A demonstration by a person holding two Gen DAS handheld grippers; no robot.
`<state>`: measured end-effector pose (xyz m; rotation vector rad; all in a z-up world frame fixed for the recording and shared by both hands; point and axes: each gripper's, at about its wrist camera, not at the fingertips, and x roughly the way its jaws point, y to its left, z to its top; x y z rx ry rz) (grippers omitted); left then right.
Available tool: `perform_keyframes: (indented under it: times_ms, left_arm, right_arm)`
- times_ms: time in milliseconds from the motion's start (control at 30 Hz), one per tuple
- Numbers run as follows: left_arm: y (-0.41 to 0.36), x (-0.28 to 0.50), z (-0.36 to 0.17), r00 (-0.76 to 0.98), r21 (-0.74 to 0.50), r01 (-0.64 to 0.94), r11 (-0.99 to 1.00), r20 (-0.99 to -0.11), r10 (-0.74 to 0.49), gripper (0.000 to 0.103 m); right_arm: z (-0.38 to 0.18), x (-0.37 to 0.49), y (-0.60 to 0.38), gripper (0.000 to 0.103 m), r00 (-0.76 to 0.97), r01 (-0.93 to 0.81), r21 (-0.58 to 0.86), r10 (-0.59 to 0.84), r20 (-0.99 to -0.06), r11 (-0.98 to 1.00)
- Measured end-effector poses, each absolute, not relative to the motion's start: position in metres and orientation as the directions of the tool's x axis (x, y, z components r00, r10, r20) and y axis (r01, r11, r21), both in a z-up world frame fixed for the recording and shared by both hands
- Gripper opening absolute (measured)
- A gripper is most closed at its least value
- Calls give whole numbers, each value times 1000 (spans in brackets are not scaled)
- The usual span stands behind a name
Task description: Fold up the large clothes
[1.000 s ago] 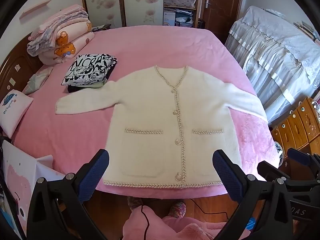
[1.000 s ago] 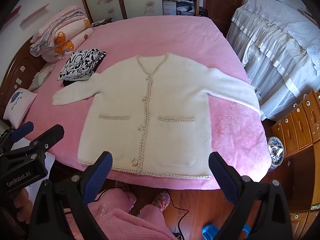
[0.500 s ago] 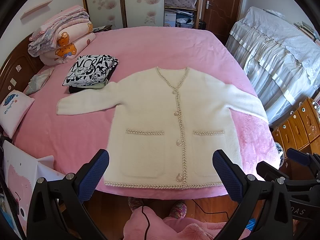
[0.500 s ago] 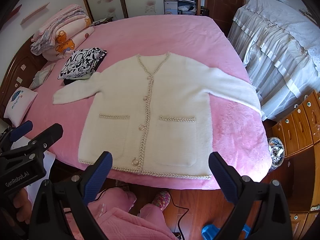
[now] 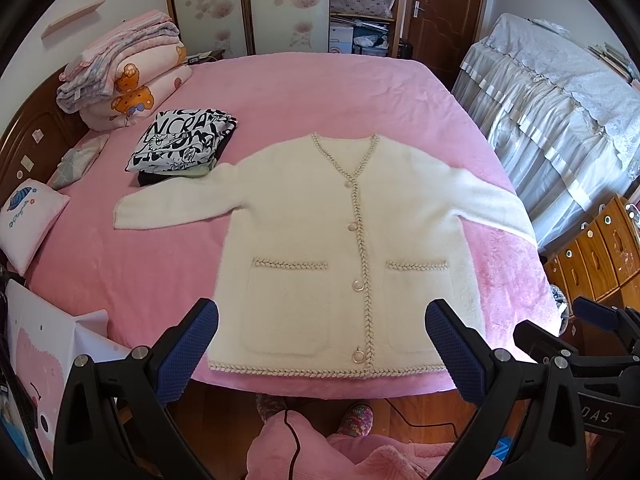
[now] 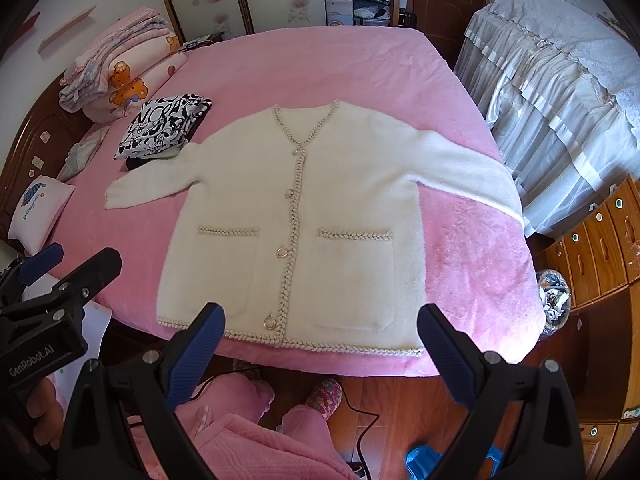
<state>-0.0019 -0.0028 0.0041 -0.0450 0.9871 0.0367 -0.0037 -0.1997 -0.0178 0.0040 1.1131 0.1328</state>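
A cream cardigan with braided trim, pearl buttons and two pockets lies flat and buttoned on the pink bed, both sleeves spread outward. Its hem lies along the bed's near edge. My left gripper hovers open above the hem, holding nothing. My right gripper is likewise open and empty, above the hem's right half. In the right wrist view, the left gripper's body appears at the far left; in the left wrist view, the right gripper's body appears at the far right.
A folded black-and-white garment lies by the left sleeve. Stacked quilts and a small pillow sit at the bed's left. A draped bed and wooden drawers stand right. The person's pink clothing and slippers are below.
Both views have shifted slightly, the cardigan sitting a little lower in frame. Both grippers stay open and the cardigan has not moved.
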Motion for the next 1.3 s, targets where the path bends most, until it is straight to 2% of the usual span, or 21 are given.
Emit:
perform_keyframes:
  times_ms: [500,767,1033,1300]
  left_arm:
    - [-3,-13,10,570,-15,-80,997,-821,34,103]
    - [20,0,5,548,1,-95,995,-835,53,103]
    - [97,43,-18,477,-62,-180,982,-878,32,103]
    - [236,104,-40,419,-194,-323,926,-907,-45,103]
  right_arm:
    - [-14,-4,-201,97,440,-143,72,128,-889,987]
    - [-19,15,-191,97,427,-127,103,148,-892,987]
    - [-33,51,-150,97,377,-114,123,158,-913,986]
    - [-48,100,-80,97,312,-71,147,162,-936,987]
